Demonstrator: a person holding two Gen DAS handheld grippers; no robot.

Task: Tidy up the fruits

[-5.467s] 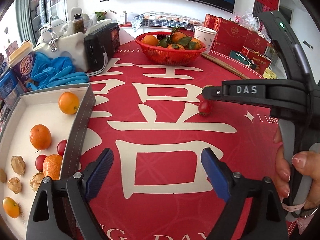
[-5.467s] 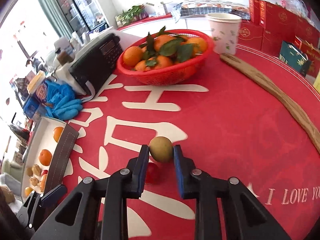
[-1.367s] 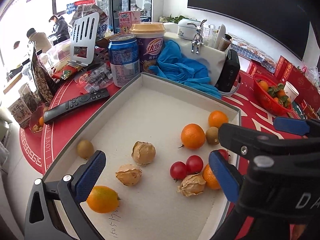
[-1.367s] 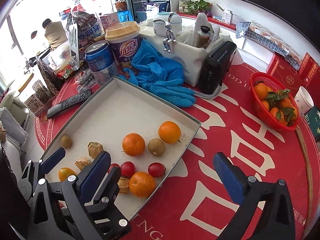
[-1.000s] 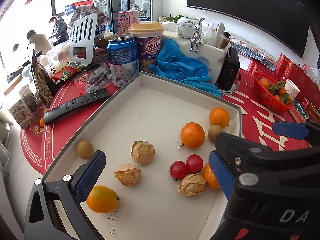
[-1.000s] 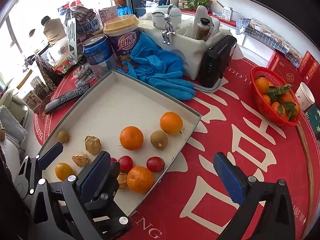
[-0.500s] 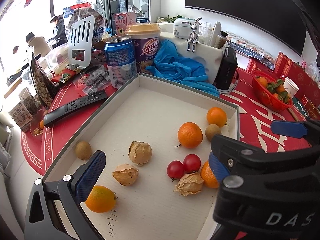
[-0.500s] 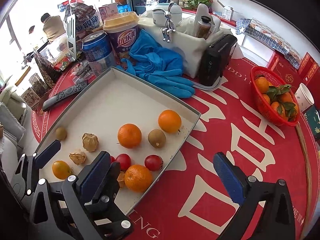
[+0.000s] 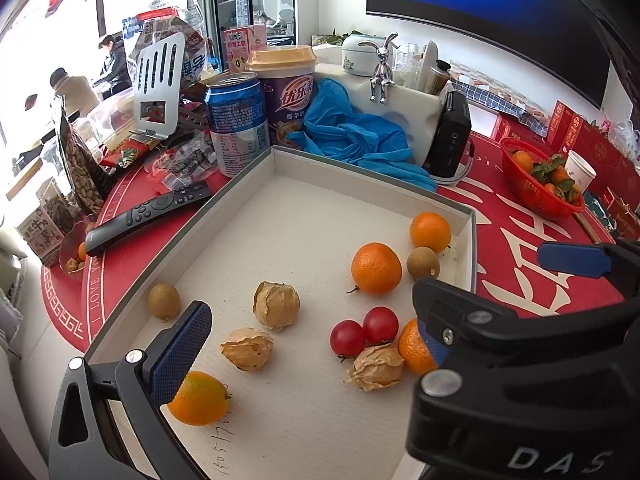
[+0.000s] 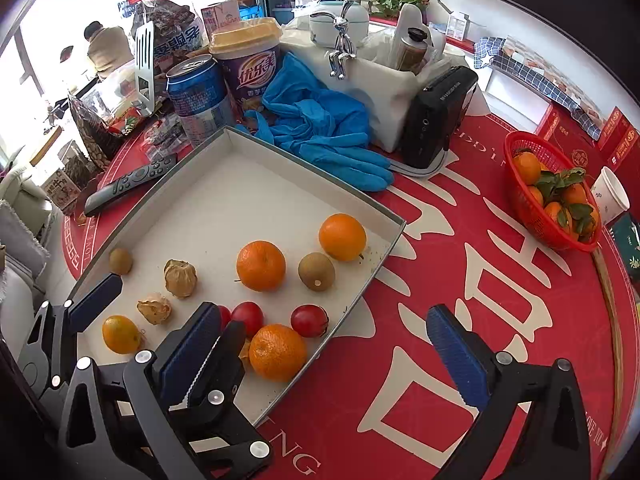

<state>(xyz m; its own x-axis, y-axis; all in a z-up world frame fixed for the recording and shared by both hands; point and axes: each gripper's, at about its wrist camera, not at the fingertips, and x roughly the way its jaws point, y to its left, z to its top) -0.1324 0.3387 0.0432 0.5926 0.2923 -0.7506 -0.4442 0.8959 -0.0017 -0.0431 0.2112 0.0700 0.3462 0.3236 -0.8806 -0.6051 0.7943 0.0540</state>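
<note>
Both tools hang spread wide and empty over the white box: left gripper above the husked physalis, right gripper near the mandarin. Judged best: choose one fruit, centre it, descend straight, squeeze softly

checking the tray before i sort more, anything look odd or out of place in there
Nothing looks spilled or damaged. The fruit lies loose and mixed in the white tray: one small brown fruit sits alone at the far left edge, away from its match by the oranges. Some dark specks dot the right corner.
</note>
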